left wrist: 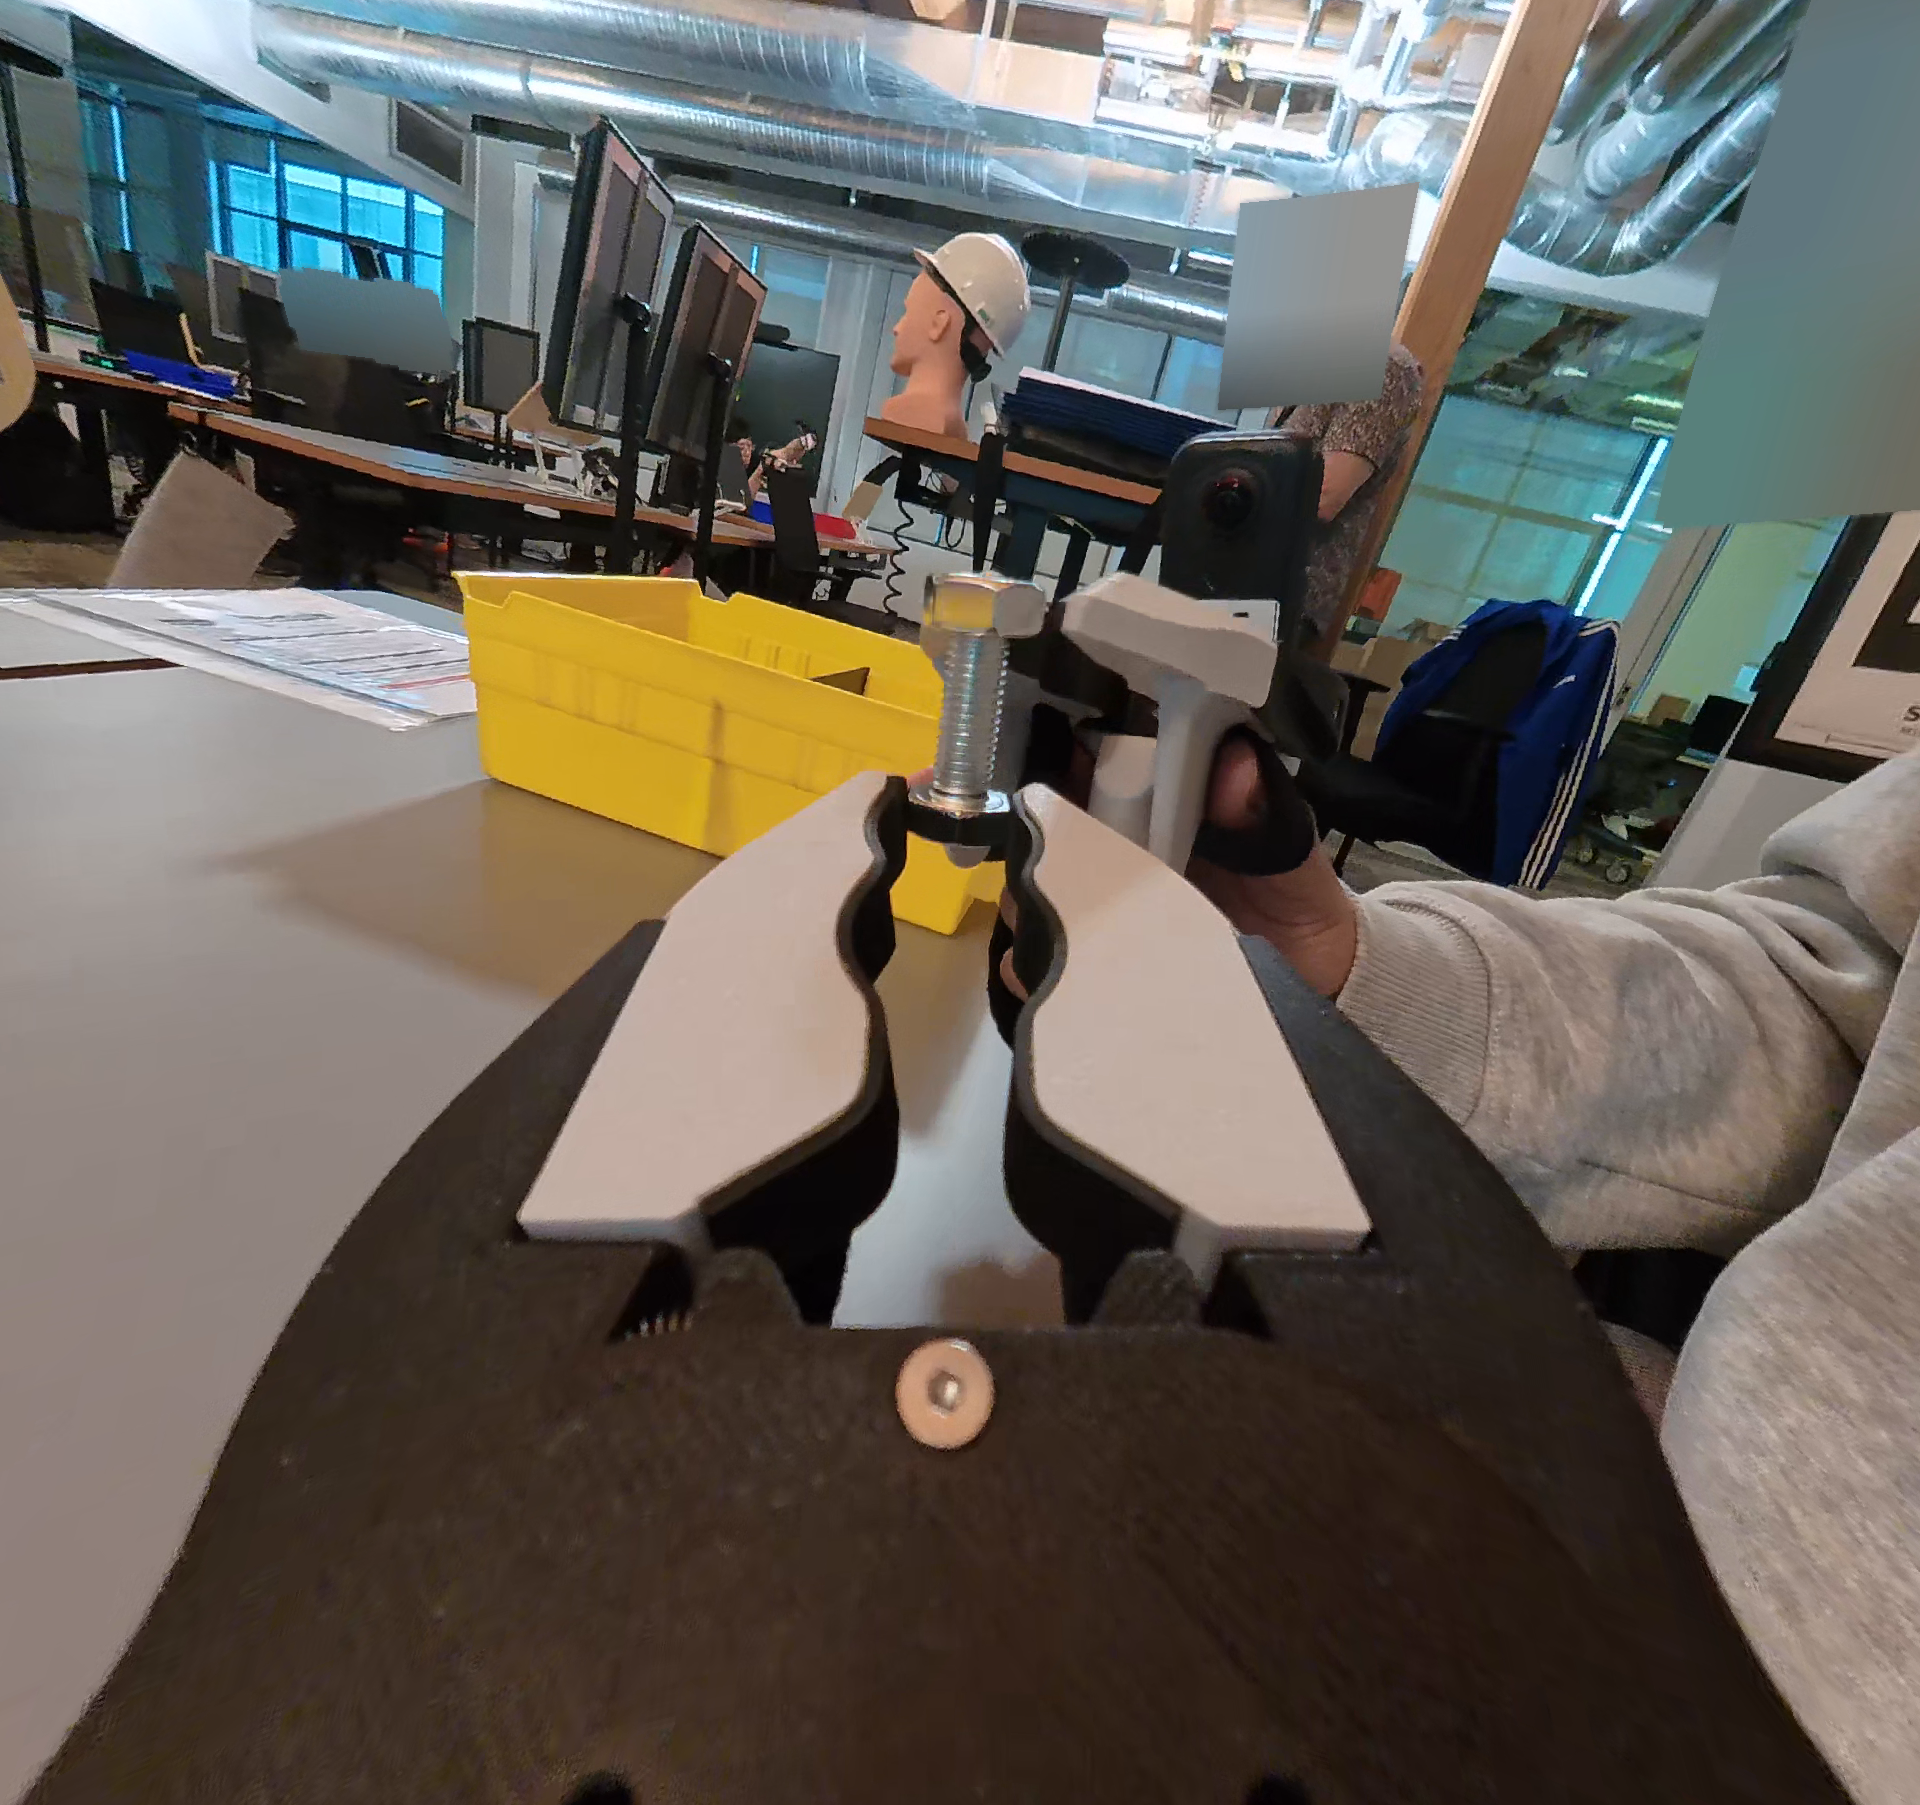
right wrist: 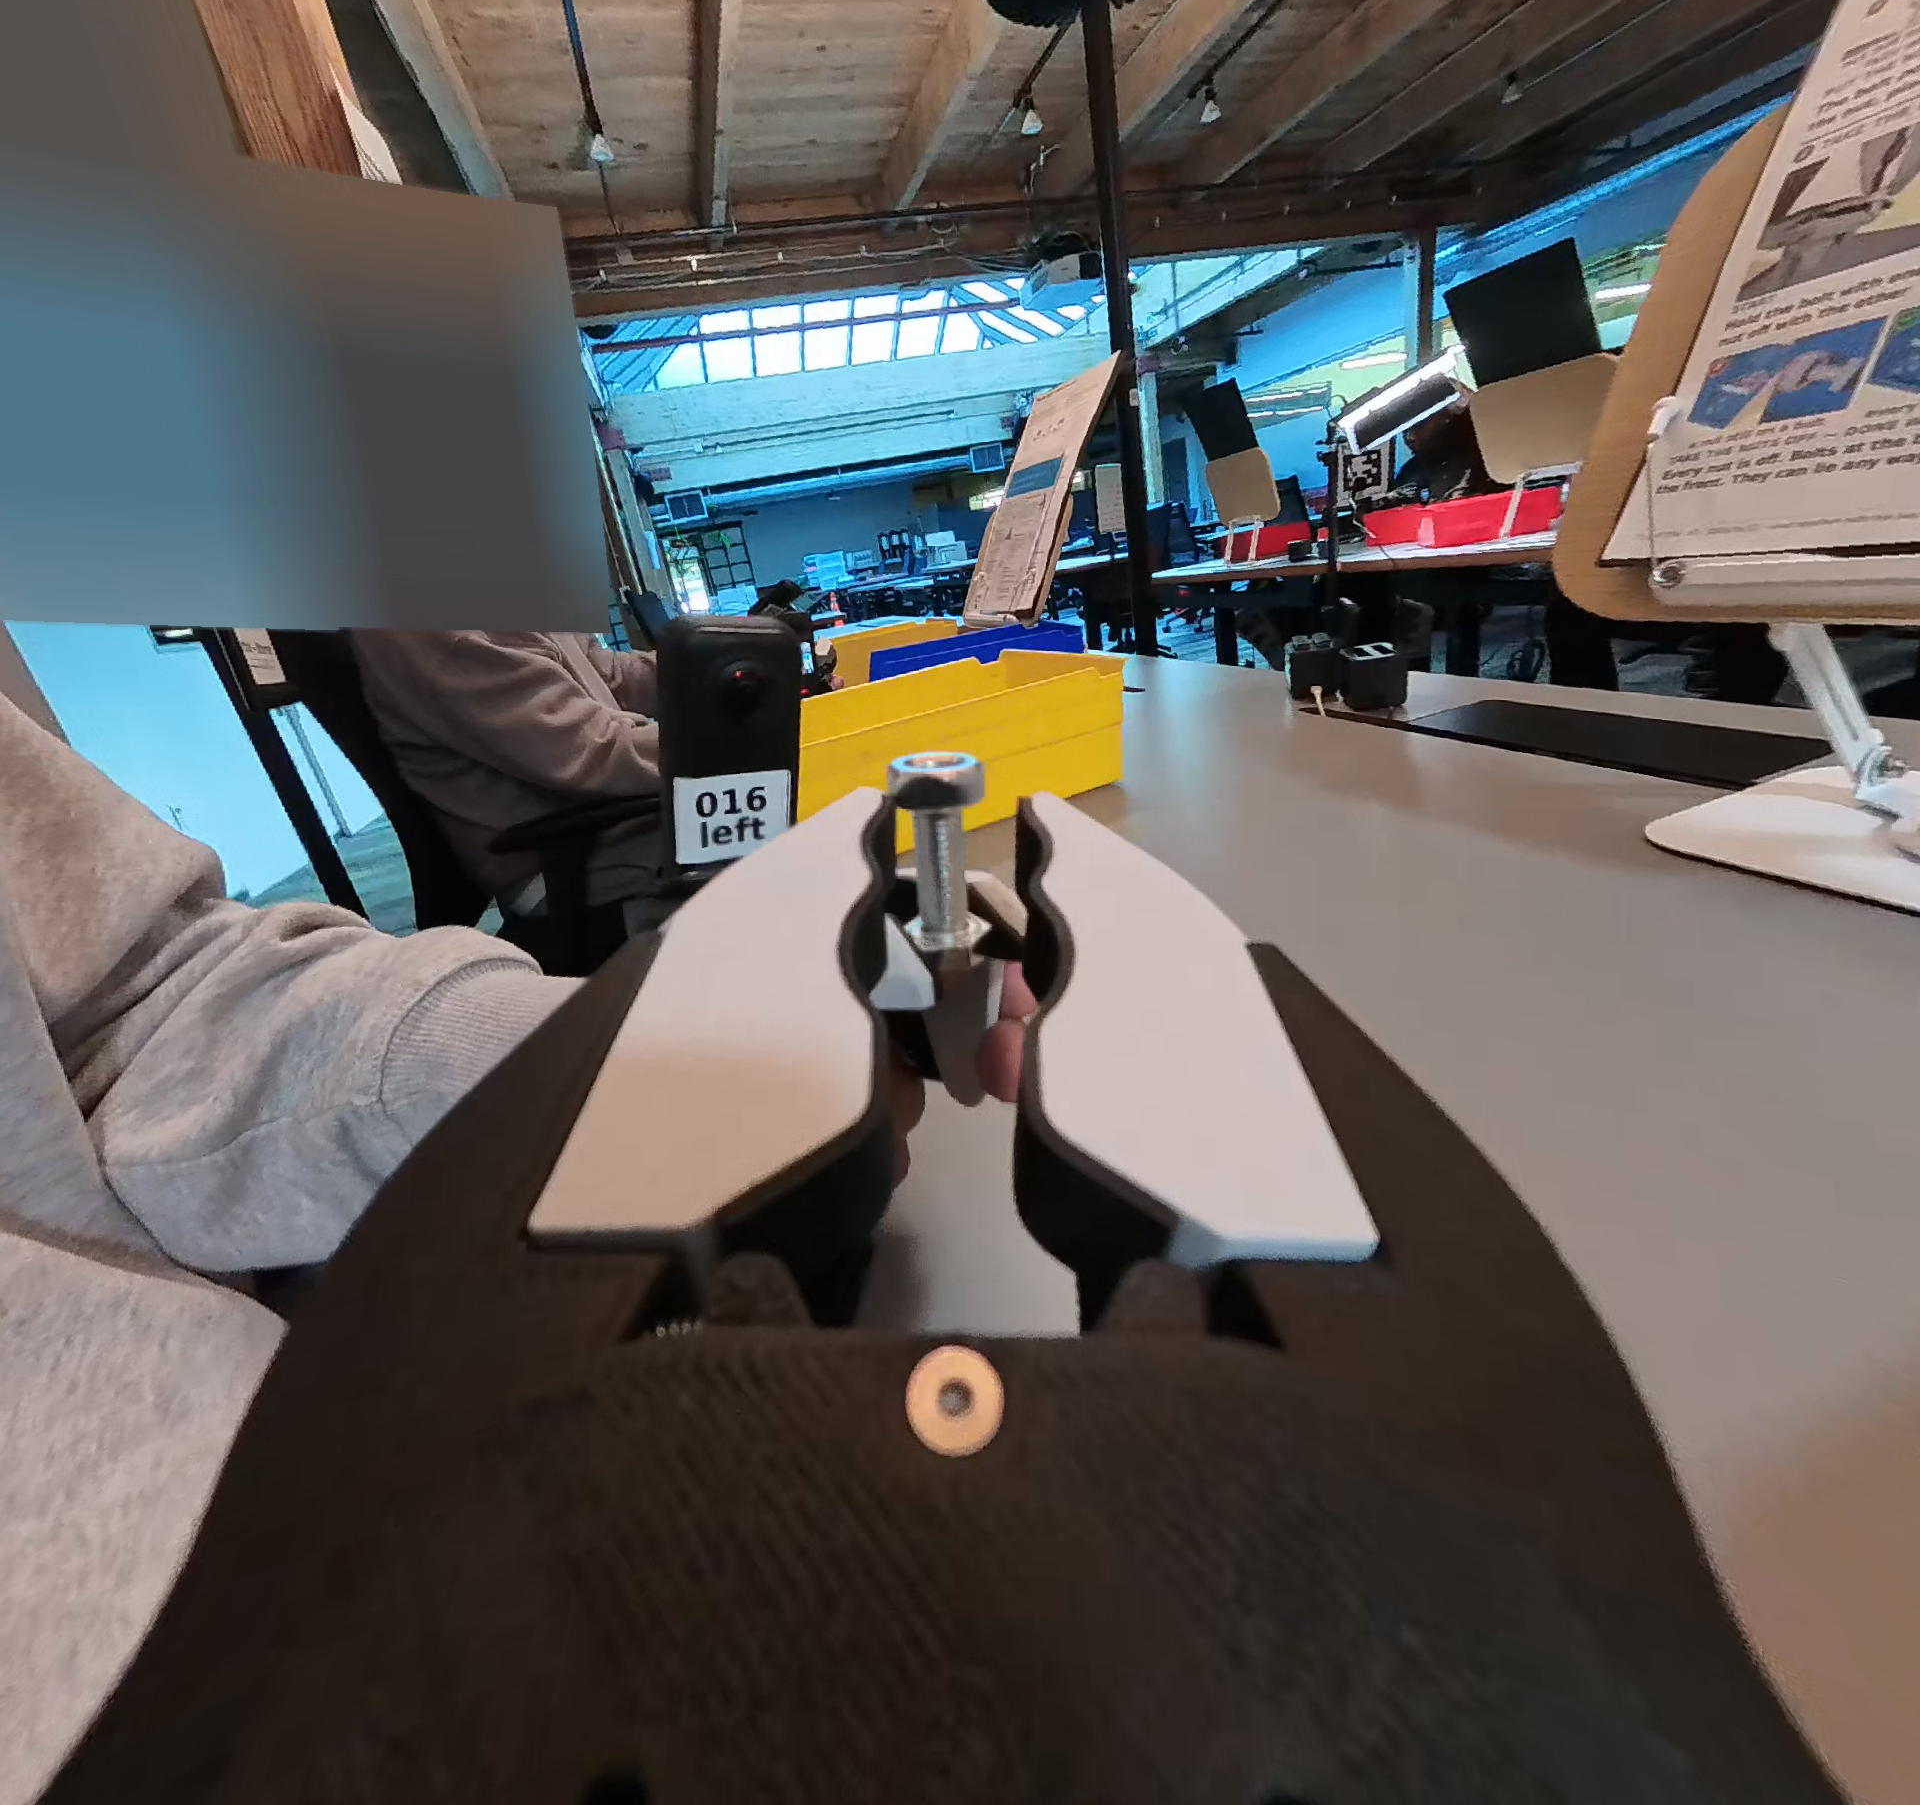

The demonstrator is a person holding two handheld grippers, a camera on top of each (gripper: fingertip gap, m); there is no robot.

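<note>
We see the left gripper (left wrist: 956,820) pinching a hex nut (left wrist: 957,806) between its fingertips, well above the grey table (left wrist: 260,872). A silver bolt (left wrist: 971,695) stands upright out of the nut, head on top. From the right wrist view, the right gripper (right wrist: 951,820) has its fingers spread to either side of the bolt's shaft, with a gap on each side. We cannot tell whether either finger touches the bolt head. A hand (left wrist: 1262,846) in a black fingerless glove and grey sleeve holds the right gripper's handle. Behind the bolt a yellow bin (left wrist: 665,706) sits on the table, and a clipped instruction sheet (right wrist: 1808,301) stands at the right.
</note>
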